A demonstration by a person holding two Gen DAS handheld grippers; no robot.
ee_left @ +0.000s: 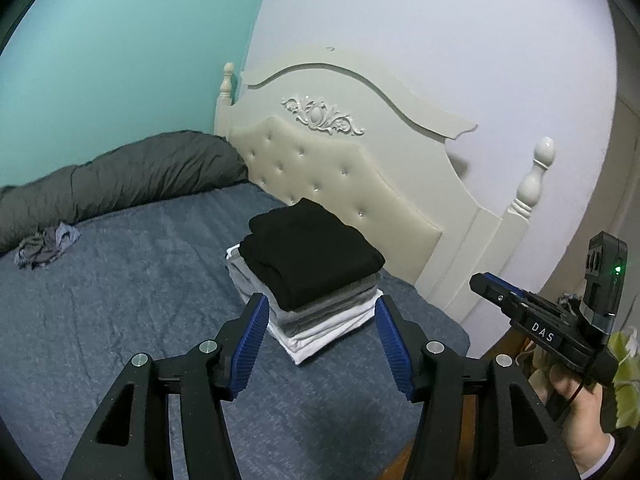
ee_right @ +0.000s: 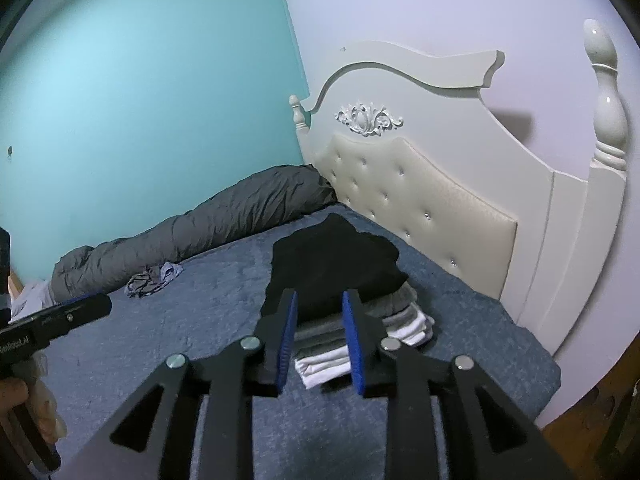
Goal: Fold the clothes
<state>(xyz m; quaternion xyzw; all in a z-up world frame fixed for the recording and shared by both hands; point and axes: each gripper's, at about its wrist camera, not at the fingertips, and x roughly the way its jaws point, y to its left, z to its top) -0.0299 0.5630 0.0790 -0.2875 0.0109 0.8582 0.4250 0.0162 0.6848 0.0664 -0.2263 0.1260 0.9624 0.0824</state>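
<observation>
Folded stack (ee_left: pixel 308 276) kept near headboard (ee_left: pixel 360 184) for space; left gripper (ee_left: pixel 320 344) wide open, right gripper (ee_right: pixel 320 344) half open (both empty).

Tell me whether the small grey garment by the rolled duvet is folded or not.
Not folded. The grey garment lies crumpled in a loose heap on the bed, unlike the neat stack near the headboard.

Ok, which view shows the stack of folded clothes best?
The left wrist view: the stack of folded clothes sits whole between the open fingers, layers visible. In the right wrist view, the fingers cover part of its front.
</observation>
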